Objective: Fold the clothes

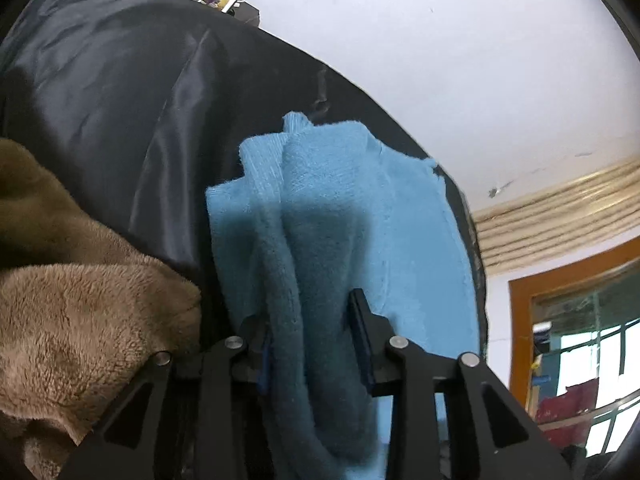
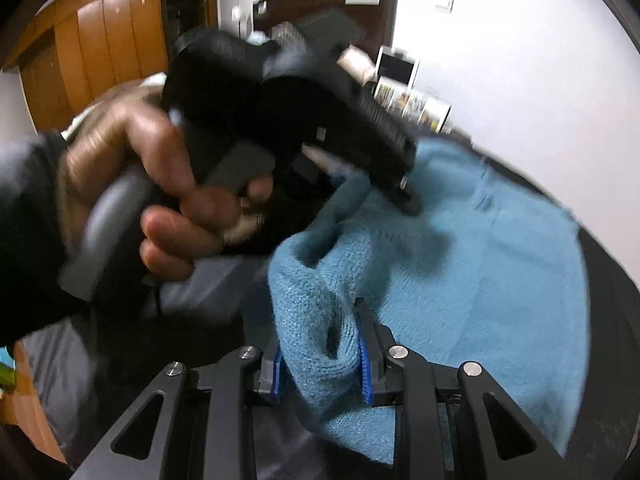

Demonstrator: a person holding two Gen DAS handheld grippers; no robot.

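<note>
Both grippers are pinching the blue terry towel (image 1: 320, 216), which is lying bunched on a black satin sheet (image 1: 120, 92). The left gripper (image 1: 308, 328) is clamping a thick ridge of cloth between its fingers; the right gripper (image 2: 320, 356) is squeezing a rolled edge likewise. It looks light, limp and grippy, so holding at edges or corners should suit. A brown fleece (image 1: 72, 300) is lying left of the left fingers.

no text, label or number can be read.
</note>
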